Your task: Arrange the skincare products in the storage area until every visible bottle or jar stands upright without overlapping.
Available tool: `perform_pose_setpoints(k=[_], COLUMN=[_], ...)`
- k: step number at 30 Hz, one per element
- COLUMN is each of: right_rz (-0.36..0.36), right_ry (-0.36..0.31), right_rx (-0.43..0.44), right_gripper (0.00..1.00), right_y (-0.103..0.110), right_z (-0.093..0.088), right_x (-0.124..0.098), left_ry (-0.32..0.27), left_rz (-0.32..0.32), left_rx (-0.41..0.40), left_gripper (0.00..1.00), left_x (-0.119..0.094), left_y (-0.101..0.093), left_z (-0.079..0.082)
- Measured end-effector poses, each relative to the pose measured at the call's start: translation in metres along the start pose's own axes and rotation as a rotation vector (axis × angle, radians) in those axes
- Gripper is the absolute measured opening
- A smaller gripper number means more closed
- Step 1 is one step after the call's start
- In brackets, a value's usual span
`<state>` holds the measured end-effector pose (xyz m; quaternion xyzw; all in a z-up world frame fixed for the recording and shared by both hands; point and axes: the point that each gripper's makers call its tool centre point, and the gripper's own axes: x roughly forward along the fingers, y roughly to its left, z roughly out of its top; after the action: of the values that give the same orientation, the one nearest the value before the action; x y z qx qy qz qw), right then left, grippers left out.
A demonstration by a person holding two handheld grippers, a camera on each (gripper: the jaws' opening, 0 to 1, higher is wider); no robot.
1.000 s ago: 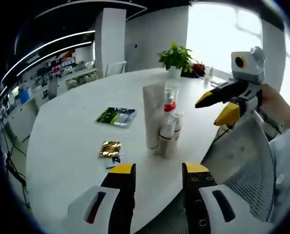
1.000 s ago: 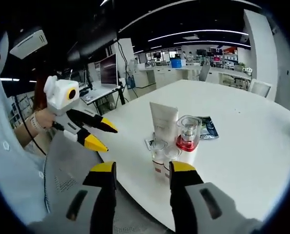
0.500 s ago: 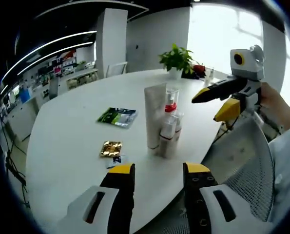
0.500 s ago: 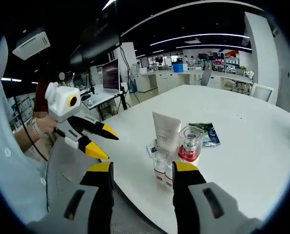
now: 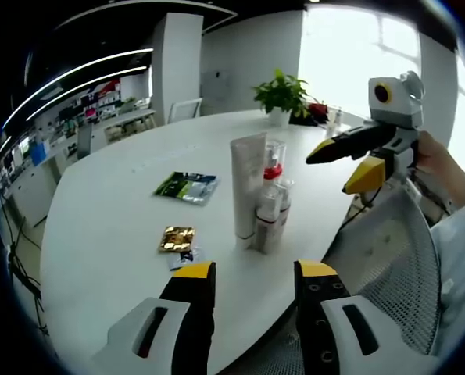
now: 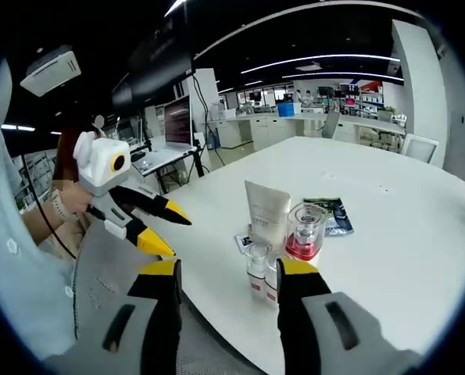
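Observation:
A tight upright cluster stands near the white table's edge: a tall white tube (image 5: 247,184) (image 6: 267,216), a clear bottle with a red base (image 5: 273,160) (image 6: 305,232), and two small clear-capped bottles (image 5: 268,218) (image 6: 257,269). My left gripper (image 5: 250,271) is open with nothing between its jaws, held short of the cluster over the table edge. My right gripper (image 6: 224,269) is open too, also off the table edge facing the cluster. Each gripper shows in the other's view, held in a hand: the right gripper (image 5: 346,165) and the left gripper (image 6: 166,228).
A green sachet (image 5: 187,187) (image 6: 334,212) and a gold sachet (image 5: 177,238) lie flat on the round white table (image 5: 123,211). A potted plant (image 5: 281,94) stands at the far edge. A mesh chair back (image 5: 396,258) sits under the right gripper.

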<state>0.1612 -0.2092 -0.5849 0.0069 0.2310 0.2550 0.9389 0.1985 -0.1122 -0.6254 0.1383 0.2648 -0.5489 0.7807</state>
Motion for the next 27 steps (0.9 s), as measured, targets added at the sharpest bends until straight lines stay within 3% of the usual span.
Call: perform_pose_setpoints(k=[18,27], right_rz=[-0.010,-0.026], right_ry=[-0.006,-0.005], right_rx=[-0.013,-0.014], right_gripper=[0.54,0.63], right_y=[-0.003,-0.010], right_z=[0.000,0.000], right_x=[-0.001,-0.002], left_ry=[0.015,0.027], left_rz=[0.005,0.002], left_rx=[0.045,0.087], left_gripper=[0.41,0.45], left_x=[0.014,0.031], left_y=[0.025,0.041], left_z=[0.014,0.021])
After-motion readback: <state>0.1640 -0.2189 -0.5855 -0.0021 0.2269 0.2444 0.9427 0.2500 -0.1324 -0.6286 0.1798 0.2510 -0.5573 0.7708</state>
